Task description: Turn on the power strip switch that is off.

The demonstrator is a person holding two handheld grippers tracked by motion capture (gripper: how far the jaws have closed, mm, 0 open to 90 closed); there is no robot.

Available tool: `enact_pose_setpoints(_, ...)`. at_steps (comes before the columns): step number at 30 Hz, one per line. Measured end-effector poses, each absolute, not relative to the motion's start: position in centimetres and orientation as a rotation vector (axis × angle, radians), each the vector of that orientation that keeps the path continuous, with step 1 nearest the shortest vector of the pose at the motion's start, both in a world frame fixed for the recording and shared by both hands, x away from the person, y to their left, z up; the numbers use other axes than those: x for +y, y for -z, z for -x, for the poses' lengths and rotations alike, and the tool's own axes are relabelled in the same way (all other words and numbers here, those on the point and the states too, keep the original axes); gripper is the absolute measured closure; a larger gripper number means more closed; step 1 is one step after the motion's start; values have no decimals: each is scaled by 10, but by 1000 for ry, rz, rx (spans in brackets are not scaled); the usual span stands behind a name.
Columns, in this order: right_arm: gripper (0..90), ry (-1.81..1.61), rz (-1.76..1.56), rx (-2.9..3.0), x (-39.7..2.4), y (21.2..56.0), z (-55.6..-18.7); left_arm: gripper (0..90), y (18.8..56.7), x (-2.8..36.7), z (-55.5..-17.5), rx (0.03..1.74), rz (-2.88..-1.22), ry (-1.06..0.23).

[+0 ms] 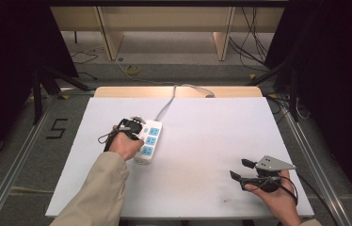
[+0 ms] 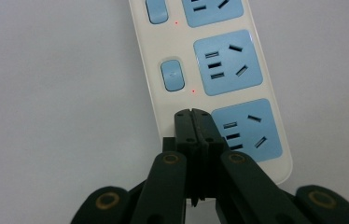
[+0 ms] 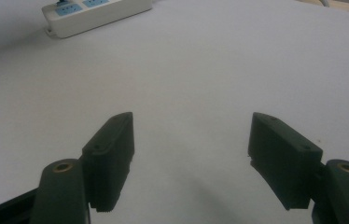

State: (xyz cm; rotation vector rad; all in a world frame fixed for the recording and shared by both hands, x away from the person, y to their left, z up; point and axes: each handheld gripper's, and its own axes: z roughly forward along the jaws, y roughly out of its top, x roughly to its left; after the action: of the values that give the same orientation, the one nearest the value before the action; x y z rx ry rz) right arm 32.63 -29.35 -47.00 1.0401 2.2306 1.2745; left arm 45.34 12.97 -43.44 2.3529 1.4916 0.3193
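A glossy, smooth cream-white plastic power strip [image 2: 219, 70], with pale blue plastic socket faces and switch buttons, lies directly under the tips of the left hand-held gripper [image 2: 194, 114], whose matt black plastic jaws are pressed together. The surface [image 1: 202, 141] is covered in a matt white sheet with a faintly grainy look. The right hand-held gripper [image 3: 191, 154] has the same dull black jaws, spread apart, brass-coloured rivets behind them, and a grey metal-looking plate on top.

A white table [image 1: 202, 141] carries a white power strip [image 1: 148, 141].
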Motion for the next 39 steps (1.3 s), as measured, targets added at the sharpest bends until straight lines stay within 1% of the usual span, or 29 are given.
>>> enact_pose_setpoints(9,323,-1279,-1039,2227,-293,470,-326,900,435,128,-455,1505,-2357,-319)
enact_pose_setpoints(12,323,-1281,-1041,2225,-293,470,-326,900,435,129,-455,1513,-2367,-347)
enact_pose_setpoints(17,323,-1280,-1042,2226,-293,470,-326,900,435,128,-455,1505,-2371,-350)
enact_pose_setpoints(29,323,-1278,-1042,2226,-293,470,-326,900,434,128,-456,1508,-2376,-321)
enact_pose_setpoints(39,323,-1276,-1041,2227,-293,470,-326,900,434,126,-456,1514,-2386,-321)
